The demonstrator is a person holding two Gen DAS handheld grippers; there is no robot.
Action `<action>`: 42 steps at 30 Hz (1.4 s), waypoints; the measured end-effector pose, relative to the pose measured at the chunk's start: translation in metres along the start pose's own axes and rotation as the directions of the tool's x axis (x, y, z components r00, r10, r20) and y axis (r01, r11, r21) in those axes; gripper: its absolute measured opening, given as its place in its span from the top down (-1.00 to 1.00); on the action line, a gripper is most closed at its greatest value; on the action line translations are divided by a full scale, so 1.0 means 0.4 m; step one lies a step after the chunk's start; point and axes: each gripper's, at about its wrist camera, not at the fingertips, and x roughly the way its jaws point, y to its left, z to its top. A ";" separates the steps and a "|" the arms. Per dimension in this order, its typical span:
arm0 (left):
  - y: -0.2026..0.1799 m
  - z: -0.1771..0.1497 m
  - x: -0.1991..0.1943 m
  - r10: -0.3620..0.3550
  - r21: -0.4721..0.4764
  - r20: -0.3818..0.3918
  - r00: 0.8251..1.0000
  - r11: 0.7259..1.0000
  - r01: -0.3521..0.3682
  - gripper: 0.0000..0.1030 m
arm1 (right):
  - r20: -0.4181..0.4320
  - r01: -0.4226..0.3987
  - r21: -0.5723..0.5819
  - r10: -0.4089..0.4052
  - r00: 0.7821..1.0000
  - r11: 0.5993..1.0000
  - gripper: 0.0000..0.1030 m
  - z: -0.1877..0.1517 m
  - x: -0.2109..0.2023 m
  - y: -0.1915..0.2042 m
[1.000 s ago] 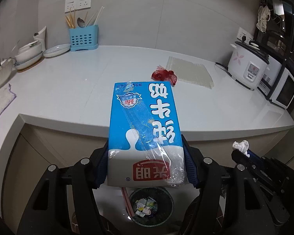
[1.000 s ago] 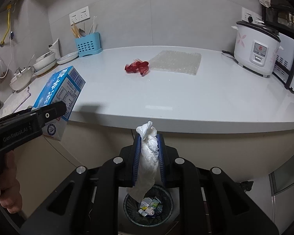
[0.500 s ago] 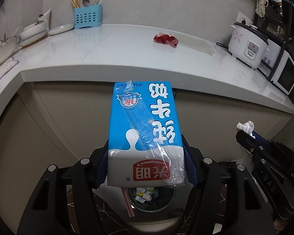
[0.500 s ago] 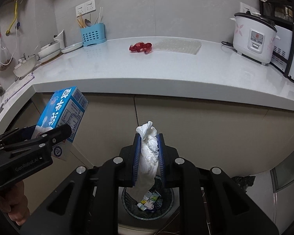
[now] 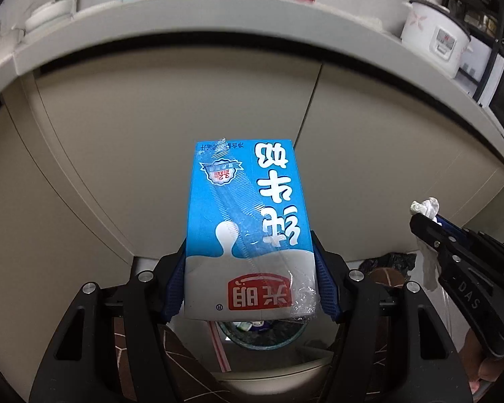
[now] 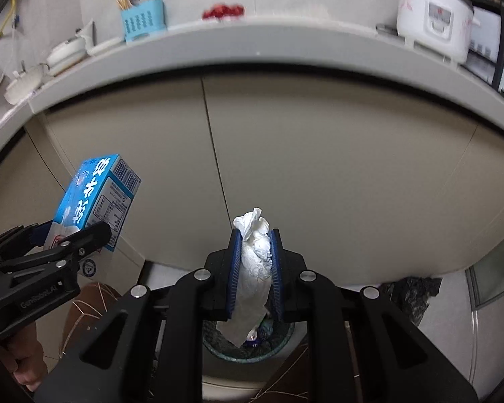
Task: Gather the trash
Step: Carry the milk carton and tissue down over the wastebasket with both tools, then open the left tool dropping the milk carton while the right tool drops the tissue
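My left gripper (image 5: 250,252) is shut on a blue and white milk carton (image 5: 248,221) with a wrapped straw taped to its face. The same carton (image 6: 97,198) shows at the left of the right wrist view, clamped by the left gripper (image 6: 74,235). My right gripper (image 6: 254,235) is shut on a crumpled white tissue (image 6: 253,268) that hangs down between its blue pads. That tissue (image 5: 425,208) also appears at the right of the left wrist view. A round trash bin (image 6: 252,349) with scraps inside sits on the floor right below both grippers; the same bin (image 5: 262,334) peeks out under the carton.
Beige cabinet doors (image 6: 319,174) fill the view ahead, under the overhanging white countertop edge (image 6: 252,47). On the counter sit a red wrapper (image 6: 223,11), a blue utensil holder (image 6: 144,21) and a rice cooker (image 6: 433,13). A black bag (image 6: 410,292) lies on the floor at right.
Both grippers have sunk from counter height to below the countertop edge, still holding the carton and the tissue. The bin below has come closer and looks larger.
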 end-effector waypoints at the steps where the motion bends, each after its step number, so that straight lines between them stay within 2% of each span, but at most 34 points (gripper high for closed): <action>1: 0.004 -0.007 0.021 -0.002 -0.006 -0.013 1.000 1.000 0.002 -0.20 | -0.007 0.004 0.001 -0.004 1.000 1.000 0.68 -0.007 0.015 -0.001; 9: 0.015 -0.046 0.166 0.005 -0.025 -0.089 0.996 1.000 -0.008 -0.20 | -0.094 0.013 0.029 -0.010 0.996 1.000 0.68 -0.070 0.166 -0.026; 16: -0.005 -0.069 0.295 0.008 -0.032 -0.164 0.986 0.999 -0.013 -0.20 | -0.181 0.019 0.046 -0.010 0.983 0.999 0.68 -0.116 0.299 -0.046; 21: 0.008 -0.088 0.389 0.013 -0.052 -0.225 0.974 0.998 -0.025 -0.20 | -0.262 0.011 0.058 0.004 0.965 0.998 0.68 -0.140 0.390 -0.047; 28: 0.027 -0.116 0.491 0.010 -0.075 -0.300 0.954 0.997 -0.034 -0.20 | -0.335 0.014 0.048 0.003 0.942 0.999 0.68 -0.167 0.489 -0.031; 30: 0.031 -0.125 0.522 0.005 -0.078 -0.323 0.946 0.996 -0.032 -0.20 | -0.363 0.014 0.044 0.003 0.932 0.999 0.68 -0.178 0.516 -0.029; 35: 0.020 -0.164 0.601 -0.012 -0.070 -0.404 0.915 0.997 -0.018 -0.20 | -0.445 0.021 0.067 0.011 0.896 0.997 0.68 -0.205 0.578 -0.042; 42: 0.002 -0.227 0.687 -0.015 -0.048 -0.493 0.870 0.999 -0.010 -0.20 | -0.498 0.039 0.076 0.004 0.867 0.996 0.68 -0.234 0.623 -0.062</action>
